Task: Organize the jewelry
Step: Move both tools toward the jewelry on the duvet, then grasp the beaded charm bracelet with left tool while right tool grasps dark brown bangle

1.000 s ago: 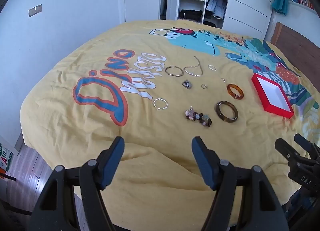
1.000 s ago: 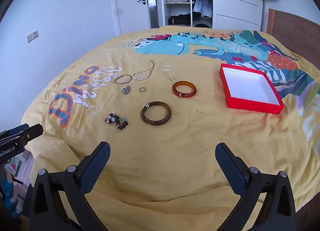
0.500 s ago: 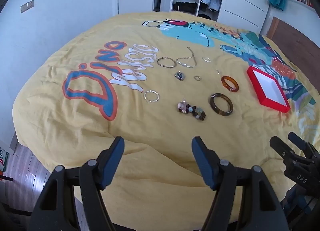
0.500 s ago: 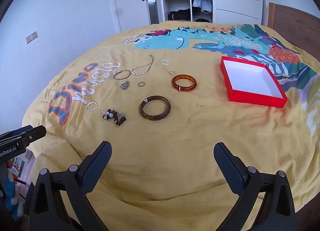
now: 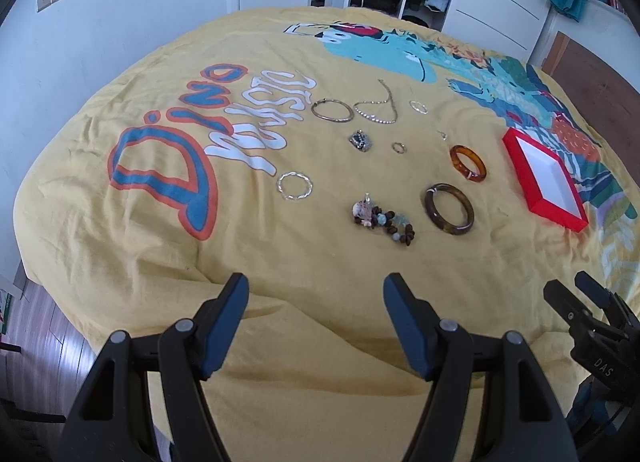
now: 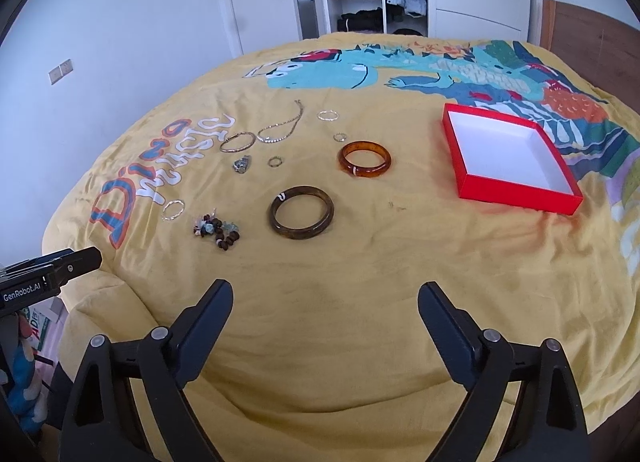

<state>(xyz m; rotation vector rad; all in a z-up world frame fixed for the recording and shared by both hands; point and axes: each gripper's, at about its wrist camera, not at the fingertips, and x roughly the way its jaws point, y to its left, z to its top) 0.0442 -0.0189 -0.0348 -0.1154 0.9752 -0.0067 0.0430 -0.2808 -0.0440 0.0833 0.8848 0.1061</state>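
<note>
On the bed: jewelry lay scattered left of the empty red box (image 6: 508, 158); your left tongs (image 5: 316, 294) and right tongs (image 6: 326, 298) hung apart, holding nothing. Dark bangle (image 6: 301, 212) lay nearest; you would best pinch its rim squarely.

- The left gripper (image 5: 316, 294) hangs over the near edge of a yellow printed bedspread (image 5: 132, 258), its blue-padded jaws spread apart with nothing between them.
- A dark brown marbled bangle (image 5: 449, 209) lies just beside a cluster of brown and pale beads (image 5: 383, 219).
- An amber translucent bangle (image 5: 467, 163) sits beyond it, near a shallow red box with a white interior (image 5: 544, 178).
- A twisted silver ring-shaped bracelet (image 5: 295, 185) lies apart to the left.
- The right gripper (image 5: 576, 294) shows at the lower right edge.
</note>
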